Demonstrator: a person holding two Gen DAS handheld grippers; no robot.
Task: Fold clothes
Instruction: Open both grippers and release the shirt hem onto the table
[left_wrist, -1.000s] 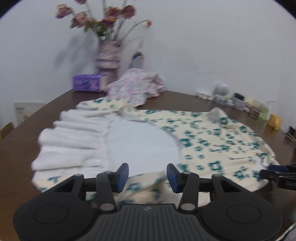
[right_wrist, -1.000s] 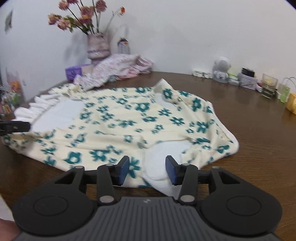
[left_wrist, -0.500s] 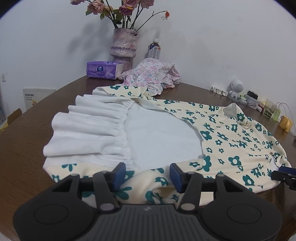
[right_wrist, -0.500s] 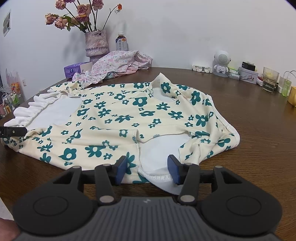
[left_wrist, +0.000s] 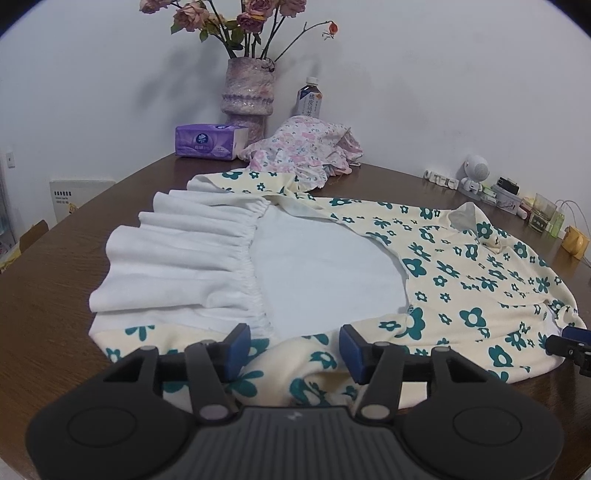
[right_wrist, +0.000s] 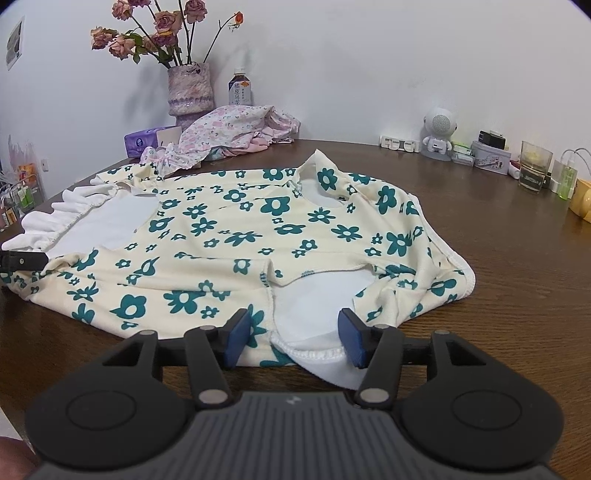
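The dress (right_wrist: 236, 236), cream with teal flowers, lies spread across the desk (right_wrist: 517, 280), its white ruffle (left_wrist: 184, 254) and lining turned up on the side nearest the vase (left_wrist: 248, 92). A second, pink garment (right_wrist: 236, 129) sits bunched between the dress and the vase. Both tongs are parted: the left tongs (left_wrist: 294, 347) straddle a raised hump of hem on the near edge, the right tongs (right_wrist: 294, 338) straddle the white-lined edge at the end far from the vase. Neither seems to be pinching cloth, though the pads hide the contact. I'd judge a grasp on the near edge is being set up; closing on both spots and carrying that edge over toward the vase side would make a fold.
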